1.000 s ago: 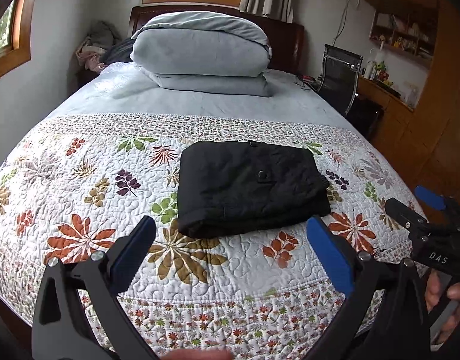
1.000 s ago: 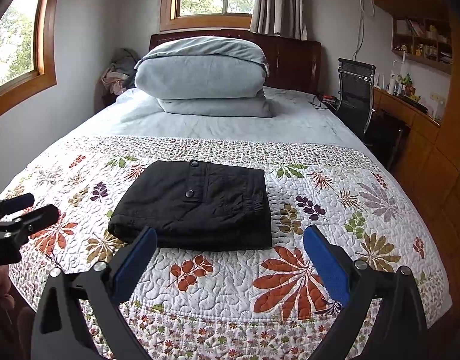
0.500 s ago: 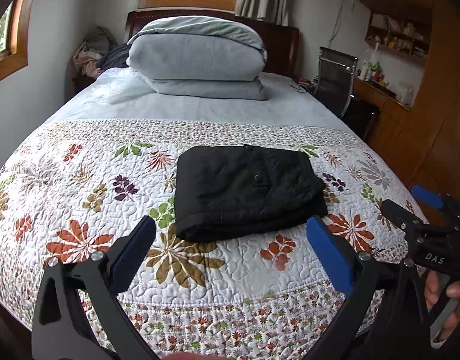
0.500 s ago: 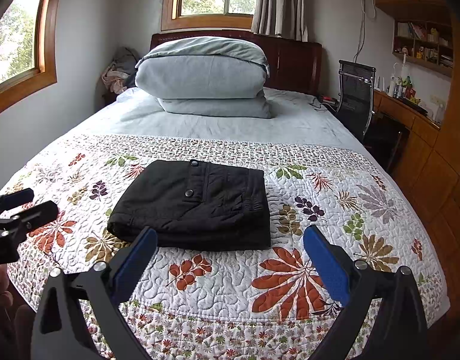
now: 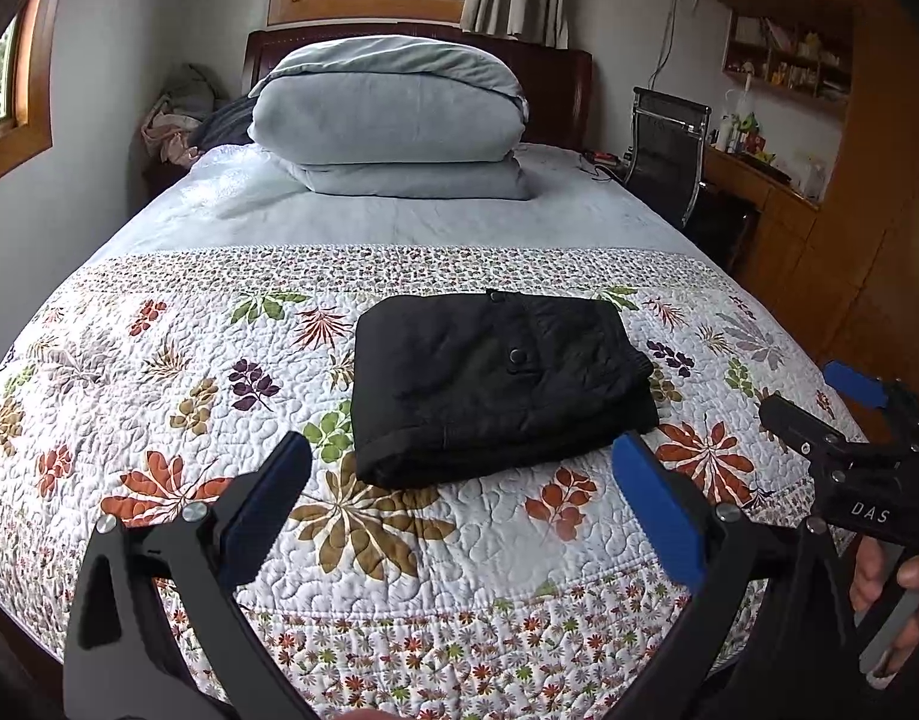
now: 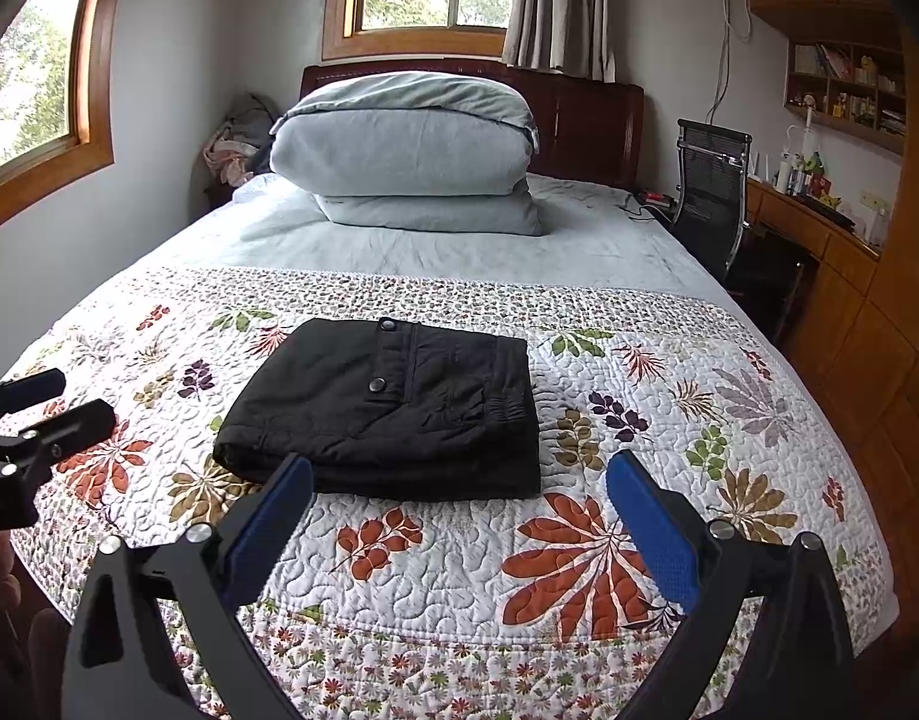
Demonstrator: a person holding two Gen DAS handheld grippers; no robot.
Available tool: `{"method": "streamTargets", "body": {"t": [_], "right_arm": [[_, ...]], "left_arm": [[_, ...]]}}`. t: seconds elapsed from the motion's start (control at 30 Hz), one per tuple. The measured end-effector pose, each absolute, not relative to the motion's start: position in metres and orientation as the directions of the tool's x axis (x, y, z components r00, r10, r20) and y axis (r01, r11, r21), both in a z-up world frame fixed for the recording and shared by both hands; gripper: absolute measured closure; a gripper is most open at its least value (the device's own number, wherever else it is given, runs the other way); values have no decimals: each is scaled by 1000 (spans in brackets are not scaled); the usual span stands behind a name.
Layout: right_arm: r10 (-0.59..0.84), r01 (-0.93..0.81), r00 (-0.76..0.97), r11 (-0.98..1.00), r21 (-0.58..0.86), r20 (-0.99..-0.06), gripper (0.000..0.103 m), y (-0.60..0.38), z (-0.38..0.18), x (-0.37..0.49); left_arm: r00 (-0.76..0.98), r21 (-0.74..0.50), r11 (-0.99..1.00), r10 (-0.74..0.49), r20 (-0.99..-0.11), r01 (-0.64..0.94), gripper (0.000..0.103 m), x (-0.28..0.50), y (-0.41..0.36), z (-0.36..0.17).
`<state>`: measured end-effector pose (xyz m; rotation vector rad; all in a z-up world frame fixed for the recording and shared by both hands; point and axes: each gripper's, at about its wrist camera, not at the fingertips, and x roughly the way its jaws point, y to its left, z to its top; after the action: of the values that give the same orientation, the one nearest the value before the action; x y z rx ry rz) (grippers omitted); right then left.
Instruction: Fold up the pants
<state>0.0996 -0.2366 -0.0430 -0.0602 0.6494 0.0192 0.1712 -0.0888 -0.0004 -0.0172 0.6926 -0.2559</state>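
- Left gripper (image 5: 461,483): black arms with blue, ribbed pads (image 5: 654,513), jaws spread wide and holding nothing. Its base is cut off by the lower edge of the left view. It hangs above the foot edge of the bed.
- Right gripper (image 6: 459,501): same build, jaws also wide and empty, base cut off at the bottom of its own view. From the left view only its tips and a black body marked "DAS" show at the right edge, with part of a hand (image 5: 894,591) gripping the handle.
- Quilt (image 5: 159,396): white, stitched in a pebbly pattern, printed with red, green, purple and brown leaves. It covers the foot half of the bed and drops out of sight over the near edge.
- Pants (image 5: 495,381): black, matte, slightly wrinkled cloth, folded into a thick rectangle. They lie flat on the quilt, near the foot edge and about midway between the bed's sides, apart from both grippers. Two snap buttons show on top; the layers underneath are hidden.
- Sheet (image 6: 435,249): pale blue, smooth, covering the head half of the bed.
- Duvet (image 6: 405,144): pale blue, soft, folded into a rounded bundle, resting on a flatter pillow (image 6: 429,213) at the head edge.
- Headboard (image 6: 585,126): dark wood, mostly hidden behind the duvet.
- Chair (image 6: 708,186): black mesh back, beside the bed's right edge; its seat is hard to make out.
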Motion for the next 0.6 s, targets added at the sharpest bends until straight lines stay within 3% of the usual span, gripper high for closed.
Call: {"method": "streamTargets", "body": {"t": [0.6], "right_arm": [[-1,-36,797,998,-50,-604,4,-238,-42,102]], "left_arm": [[735,-97,969,-234,-637,225,3,173,-91,0]]}}
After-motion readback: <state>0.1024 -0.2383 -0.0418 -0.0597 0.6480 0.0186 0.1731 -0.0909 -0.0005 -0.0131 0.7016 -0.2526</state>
